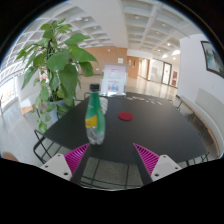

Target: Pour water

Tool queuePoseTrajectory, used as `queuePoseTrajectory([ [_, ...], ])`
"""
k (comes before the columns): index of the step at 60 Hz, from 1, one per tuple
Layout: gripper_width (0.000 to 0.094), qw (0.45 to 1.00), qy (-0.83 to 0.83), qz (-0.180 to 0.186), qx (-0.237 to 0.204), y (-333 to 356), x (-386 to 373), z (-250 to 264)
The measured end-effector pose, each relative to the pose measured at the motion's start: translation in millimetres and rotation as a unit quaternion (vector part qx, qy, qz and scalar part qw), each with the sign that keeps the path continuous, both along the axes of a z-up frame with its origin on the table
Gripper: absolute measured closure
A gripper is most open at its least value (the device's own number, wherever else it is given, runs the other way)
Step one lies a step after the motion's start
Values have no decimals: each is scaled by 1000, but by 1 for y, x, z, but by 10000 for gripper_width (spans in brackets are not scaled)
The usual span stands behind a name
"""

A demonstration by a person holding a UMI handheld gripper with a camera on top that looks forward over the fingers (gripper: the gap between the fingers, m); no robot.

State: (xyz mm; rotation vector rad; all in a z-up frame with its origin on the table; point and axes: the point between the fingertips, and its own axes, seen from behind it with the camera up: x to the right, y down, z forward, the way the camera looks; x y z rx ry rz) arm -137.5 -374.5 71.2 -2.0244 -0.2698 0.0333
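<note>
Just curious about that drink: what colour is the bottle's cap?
Green. The bottle has a green cap, seen in the gripper view, just ahead of the open fingers.

Clear green-tinted plastic bottle (93, 117), glossy, w/ paper-looking label. Dark round table (125, 130): smooth top, matt w/ slight sheen. Small red flat disc (126, 116), material unclear. Magenta ridged finger pads (146, 156), rubbery, matt. Leafy green plant (58, 60), waxy leaves.

No writing could be read. The bottle (94, 118), just ahead of the left finger, bore a label too small to make out, and the white sign (116, 80) beyond it showed nothing legible.
</note>
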Motion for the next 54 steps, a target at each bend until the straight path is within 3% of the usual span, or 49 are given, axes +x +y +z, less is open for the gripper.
queuePoseTrajectory([
  [11, 82, 999, 17, -3, 31, 59, -66, 5],
  [22, 94, 998, 12, -38, 45, 117, -83, -13],
  [25, 153, 998, 10, -43, 50, 128, -83, -19],
  [29, 376, 996, 7, -51, 69, 139, -79, -19],
  [42, 514, 993, 2, -66, 95, 144, -72, -15],
  [46, 517, 992, -16, -73, 101, 145, -55, -8],
  [54, 517, 982, -58, -132, 125, 165, 15, 21],
])
